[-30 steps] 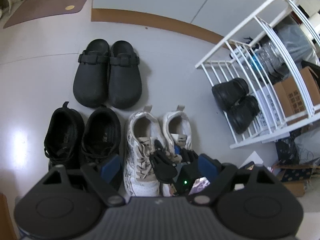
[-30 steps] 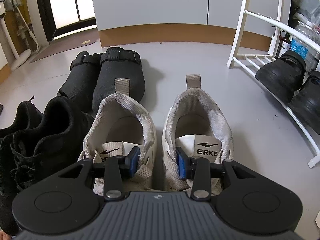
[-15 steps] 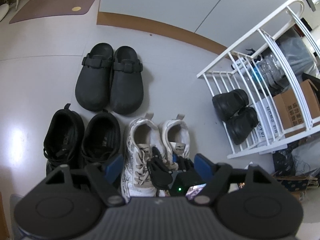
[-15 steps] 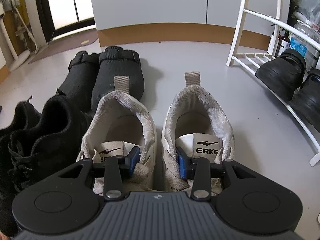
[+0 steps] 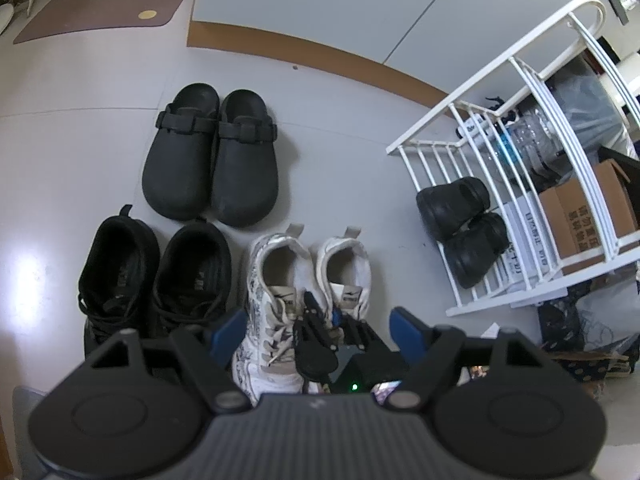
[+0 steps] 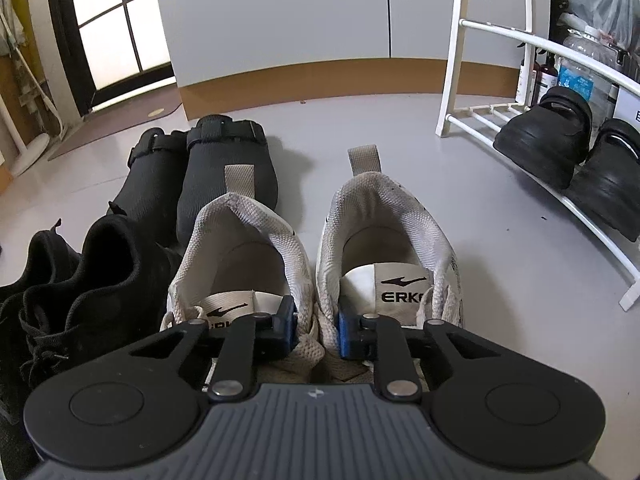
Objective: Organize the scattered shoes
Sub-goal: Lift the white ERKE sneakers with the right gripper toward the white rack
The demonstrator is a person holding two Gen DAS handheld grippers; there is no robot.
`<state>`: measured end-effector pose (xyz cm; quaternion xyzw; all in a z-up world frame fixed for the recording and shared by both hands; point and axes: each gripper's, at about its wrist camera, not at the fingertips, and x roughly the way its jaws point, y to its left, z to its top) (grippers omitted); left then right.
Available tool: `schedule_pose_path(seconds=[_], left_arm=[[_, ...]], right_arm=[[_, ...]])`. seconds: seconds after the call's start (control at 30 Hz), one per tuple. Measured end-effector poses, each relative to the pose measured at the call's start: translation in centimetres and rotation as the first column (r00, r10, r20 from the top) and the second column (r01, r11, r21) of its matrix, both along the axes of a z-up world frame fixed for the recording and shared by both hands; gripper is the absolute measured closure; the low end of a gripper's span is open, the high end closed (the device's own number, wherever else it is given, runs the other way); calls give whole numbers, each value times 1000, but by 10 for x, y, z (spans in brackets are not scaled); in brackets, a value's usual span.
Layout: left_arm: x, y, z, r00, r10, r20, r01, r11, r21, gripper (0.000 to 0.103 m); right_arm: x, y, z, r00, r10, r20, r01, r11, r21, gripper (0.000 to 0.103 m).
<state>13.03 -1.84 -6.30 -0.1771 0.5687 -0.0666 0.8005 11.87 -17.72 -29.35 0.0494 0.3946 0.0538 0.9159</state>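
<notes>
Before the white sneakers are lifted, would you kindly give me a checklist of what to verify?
1. Right gripper jaws closing with the inner collars of both white sneakers between them: ok.
2. Grip firm enough to lift both: cannot tell.
3. Left gripper open and holding nothing: ok.
4. Black sneakers sit close beside the left white one; clear of snagging: cannot tell.
5. Rack bottom shelf has free room beside the black shoes: ok.
</notes>
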Motion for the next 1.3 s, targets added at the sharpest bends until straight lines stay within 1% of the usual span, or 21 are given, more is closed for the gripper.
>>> schedule_pose_path(seconds=[0.1,0.3,0.5,0.67,0.77,0.8,0.9,1.07,1.3], left_arm=[[1,1,-1,1000,2,-1,-2,1000,-1,22],[2,1,-1,1000,1,5,-1,1000,7,22],[3,5,1,1000,18,15,-18,1000,9,22],[3,3,8,999,6,32,-6,1000,4,22],[0,-1,13,999,-19,49,17,999,29,22],[0,-1,13,999,-19,48,17,999,37,22],[-1,0,13,999,-11,48,9,999,42,22],[-4,2,18,998,-10,66,6,998,62,22],[-7,10,23,997,12,82,-16,998,54,22]], right_arm=[[-2,1,1,1000,-18,12,18,1000,4,82],[-2,-2,9,998,-64,24,63,997,42,82],[0,-6,24,992,-115,54,111,991,68,83],[-2,-12,39,985,-150,87,144,987,74,83],[-3,-15,45,981,-170,97,162,984,77,83],[-3,-20,50,976,-192,99,184,979,84,83],[-4,-26,59,971,-214,107,206,975,78,83],[-3,-42,83,958,-251,136,244,967,69,83],[3,-61,122,939,-291,184,287,957,47,83]])
